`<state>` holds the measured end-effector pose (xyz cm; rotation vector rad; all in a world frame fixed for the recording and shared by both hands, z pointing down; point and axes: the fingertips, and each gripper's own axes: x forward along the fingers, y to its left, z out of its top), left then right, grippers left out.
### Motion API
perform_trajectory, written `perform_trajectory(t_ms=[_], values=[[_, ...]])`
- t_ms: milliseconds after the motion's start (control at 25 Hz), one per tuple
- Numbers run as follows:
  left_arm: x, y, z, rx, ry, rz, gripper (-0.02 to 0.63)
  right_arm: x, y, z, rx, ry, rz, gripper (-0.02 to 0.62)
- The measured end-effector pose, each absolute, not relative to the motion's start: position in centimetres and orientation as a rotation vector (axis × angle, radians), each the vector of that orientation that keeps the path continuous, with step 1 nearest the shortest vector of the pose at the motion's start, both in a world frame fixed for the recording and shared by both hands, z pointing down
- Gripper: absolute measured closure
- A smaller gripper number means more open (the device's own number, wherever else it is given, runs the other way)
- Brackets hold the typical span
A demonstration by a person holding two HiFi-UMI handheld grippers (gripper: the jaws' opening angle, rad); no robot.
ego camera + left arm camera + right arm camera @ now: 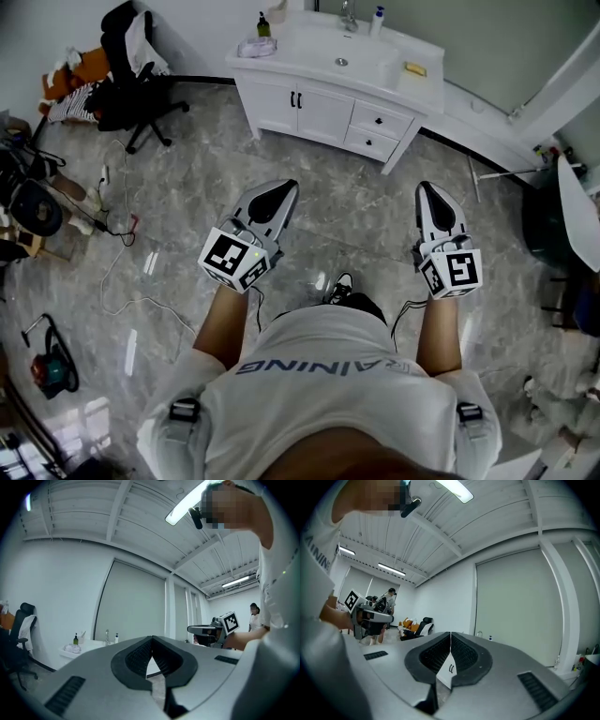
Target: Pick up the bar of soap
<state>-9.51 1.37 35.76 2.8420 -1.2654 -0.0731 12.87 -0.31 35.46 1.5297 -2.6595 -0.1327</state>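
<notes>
The white vanity bench (281, 58) stands well ahead across the marble floor (187, 197); left tongs (279, 192) and right tongs (431, 195) are both clenched, empty. Approach step, I judge — next, close in and release one pair around the yellow soap bar (414, 68) at the bench's right end

Bar of soap (414, 68), tiny, detail indistinct

Illumination is bright, cool and even, supplied by ceiling tube lights (187, 501), which overexpose to pure white in both gripper views. The glossy floor (187, 187) carries white glare streaks in the head view; shadows are faint. Both gripper views show strong fisheye curvature, black vignetted corners and soft near-lens surfaces.
</notes>
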Motion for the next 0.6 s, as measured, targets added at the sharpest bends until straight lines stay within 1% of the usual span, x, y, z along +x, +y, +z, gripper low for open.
perform_trajectory(t_ms=[440,600], values=[[0.6,-9.9,36.0,2.848,-1.273,0.0,0.604,23.1,-11.2,36.5,1.57,-2.686,-0.065,0.58],[3.2,-12.8,36.3,2.845,-1.277,0.043,0.604,26.2,-14.0,37.1,1.595,-2.695,-0.023,0.58]])
